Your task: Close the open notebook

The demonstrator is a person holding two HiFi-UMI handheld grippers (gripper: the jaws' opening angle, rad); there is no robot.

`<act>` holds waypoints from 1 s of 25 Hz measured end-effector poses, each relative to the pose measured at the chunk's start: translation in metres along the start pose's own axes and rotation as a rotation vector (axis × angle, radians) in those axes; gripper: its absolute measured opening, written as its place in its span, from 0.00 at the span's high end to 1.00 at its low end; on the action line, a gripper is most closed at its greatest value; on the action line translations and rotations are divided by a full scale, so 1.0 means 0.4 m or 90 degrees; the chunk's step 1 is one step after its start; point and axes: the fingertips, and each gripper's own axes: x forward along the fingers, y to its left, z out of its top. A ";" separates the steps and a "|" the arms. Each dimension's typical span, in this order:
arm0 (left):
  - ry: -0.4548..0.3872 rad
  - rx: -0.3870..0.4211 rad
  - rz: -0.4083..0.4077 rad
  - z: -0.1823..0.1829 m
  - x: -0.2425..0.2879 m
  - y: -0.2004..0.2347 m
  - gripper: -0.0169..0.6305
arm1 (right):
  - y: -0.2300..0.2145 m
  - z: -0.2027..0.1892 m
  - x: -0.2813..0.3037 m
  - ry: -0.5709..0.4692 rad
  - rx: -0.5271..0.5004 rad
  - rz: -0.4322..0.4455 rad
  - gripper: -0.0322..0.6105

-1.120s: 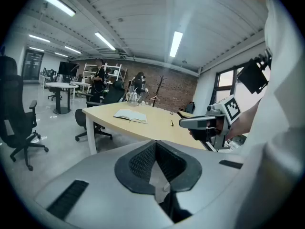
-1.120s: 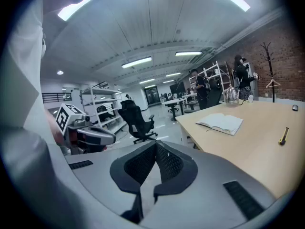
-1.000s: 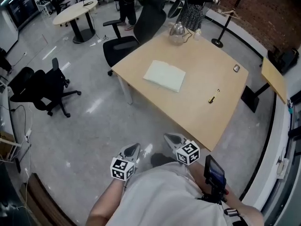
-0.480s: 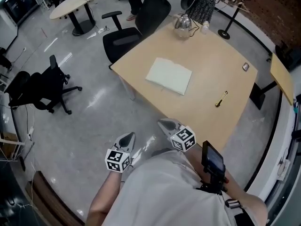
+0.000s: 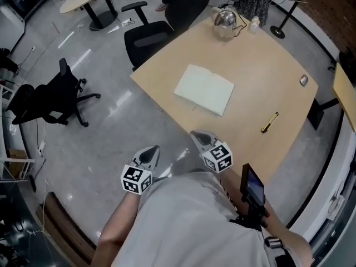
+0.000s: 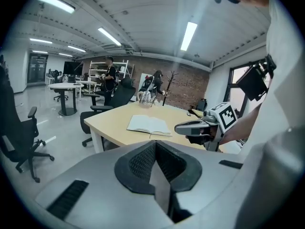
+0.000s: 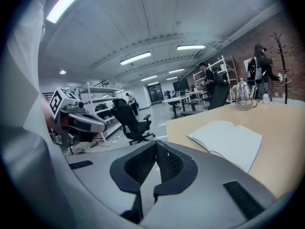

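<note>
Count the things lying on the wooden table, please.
5: the open notebook in the middle, a metal kettle and a small bottle at the far edge, a small grey object at the right, a yellow pen nearer. More may be hidden.

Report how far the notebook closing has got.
Nothing is done yet: the notebook lies open, pages up, on the table. Nothing is in hand either; the left tool and right tool are both shut and empty, held short of the table edge. Left: reach the notebook and fold one cover over.
</note>
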 end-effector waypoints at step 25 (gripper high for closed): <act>0.020 0.037 -0.128 0.112 0.171 0.226 0.97 | -0.168 -0.013 0.178 0.180 -0.104 -0.195 0.93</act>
